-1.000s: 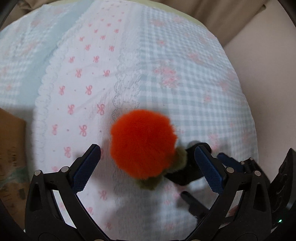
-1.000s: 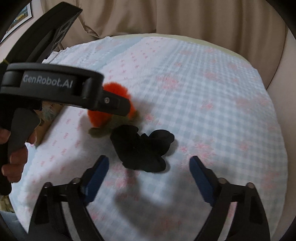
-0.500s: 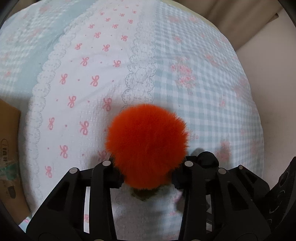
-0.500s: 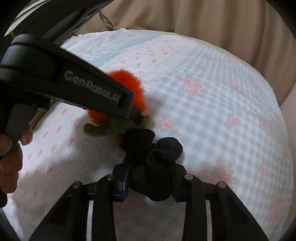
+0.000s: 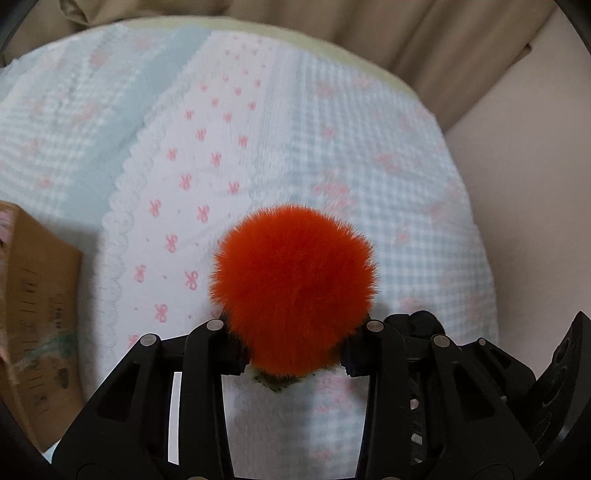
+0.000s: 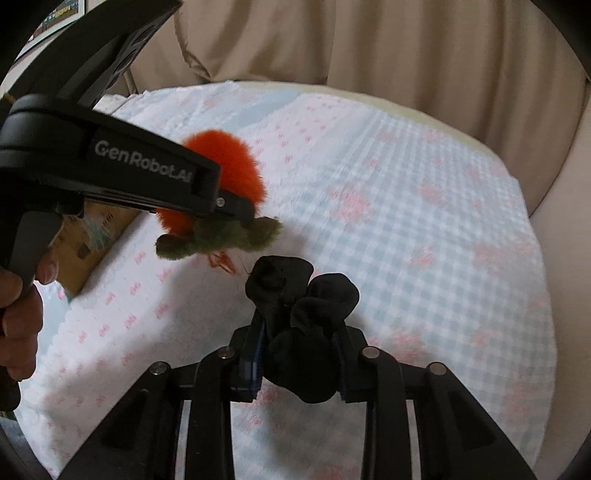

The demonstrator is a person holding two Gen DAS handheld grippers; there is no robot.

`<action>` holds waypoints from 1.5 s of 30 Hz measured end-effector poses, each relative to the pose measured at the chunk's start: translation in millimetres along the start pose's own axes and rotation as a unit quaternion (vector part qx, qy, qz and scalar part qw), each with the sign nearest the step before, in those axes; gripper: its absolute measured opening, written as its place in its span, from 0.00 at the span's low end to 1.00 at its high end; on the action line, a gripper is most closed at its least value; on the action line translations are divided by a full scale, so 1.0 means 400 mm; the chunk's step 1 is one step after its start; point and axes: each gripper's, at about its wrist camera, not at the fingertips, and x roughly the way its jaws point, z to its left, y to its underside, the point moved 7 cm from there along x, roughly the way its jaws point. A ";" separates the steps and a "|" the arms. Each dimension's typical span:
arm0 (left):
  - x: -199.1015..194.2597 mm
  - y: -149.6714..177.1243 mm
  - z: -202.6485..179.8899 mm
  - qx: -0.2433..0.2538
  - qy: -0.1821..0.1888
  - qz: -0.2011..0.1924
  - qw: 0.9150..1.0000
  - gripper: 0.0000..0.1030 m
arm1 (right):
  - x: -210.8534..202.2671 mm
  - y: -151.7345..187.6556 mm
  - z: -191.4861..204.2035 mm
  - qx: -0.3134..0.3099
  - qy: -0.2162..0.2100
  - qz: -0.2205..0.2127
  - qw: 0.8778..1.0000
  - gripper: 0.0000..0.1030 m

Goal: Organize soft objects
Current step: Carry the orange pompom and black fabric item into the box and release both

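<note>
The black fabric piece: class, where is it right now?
In the right wrist view, the black fabric piece sits low and central, clamped in the right hand-held gripper, above the patterned bedspread, right of the orange pompom.

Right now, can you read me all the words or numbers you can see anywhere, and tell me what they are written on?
"GenRobot.AI" in pale letters on the black side of the left gripper, seen from the right wrist camera.
Dark print on the cardboard box at the bed's edge: too blurred to read.
The framed picture on the wall, top left corner: too small to read.
No words on the bedspread, only pink bows and flowers.
</note>
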 end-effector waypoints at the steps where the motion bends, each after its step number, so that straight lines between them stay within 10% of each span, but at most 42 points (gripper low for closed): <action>1: -0.024 -0.001 -0.001 0.002 0.001 -0.006 1.000 0.32 | -0.022 -0.010 -0.002 0.003 0.004 -0.004 1.000 0.27; 20: -0.634 0.013 0.056 0.004 -0.007 -0.098 0.995 0.32 | -0.469 -0.243 0.144 0.074 0.030 -0.058 0.995 0.27; 45: -0.840 0.104 0.669 -0.047 -0.064 -0.054 0.995 0.32 | -0.301 -0.355 0.707 0.096 -0.024 0.007 0.995 0.27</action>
